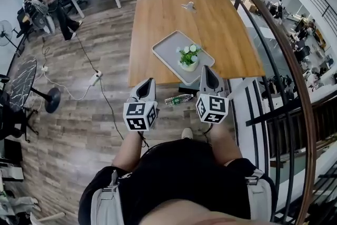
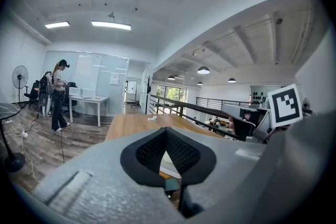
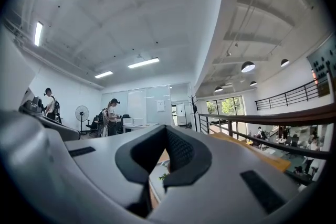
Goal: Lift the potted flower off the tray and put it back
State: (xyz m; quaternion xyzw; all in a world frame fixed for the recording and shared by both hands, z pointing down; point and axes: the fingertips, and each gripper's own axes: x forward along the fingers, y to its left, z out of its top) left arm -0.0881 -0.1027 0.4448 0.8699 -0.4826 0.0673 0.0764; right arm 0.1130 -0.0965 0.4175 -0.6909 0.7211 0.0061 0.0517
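A small potted flower (image 1: 189, 58) with white blooms in a pale pot stands on a grey tray (image 1: 168, 47) near the front edge of a wooden table (image 1: 221, 23). Both grippers are held level in front of the person's body, short of the table. My left gripper (image 1: 146, 85) hangs over the floor, left of the tray, its jaws shut and empty. The right gripper (image 1: 208, 72) points at the table's front edge just right of the pot, also shut with nothing held. In the right gripper view a bit of green leaf (image 3: 164, 176) shows under the closed right gripper (image 3: 167, 131).
A plastic bottle (image 1: 178, 99) lies on the floor under the table's front edge. A metal railing (image 1: 274, 45) runs along the table's right side. A small object (image 1: 188, 6) sits at the table's far end. A power strip (image 1: 95, 79) and fan base (image 1: 51, 100) are at the left.
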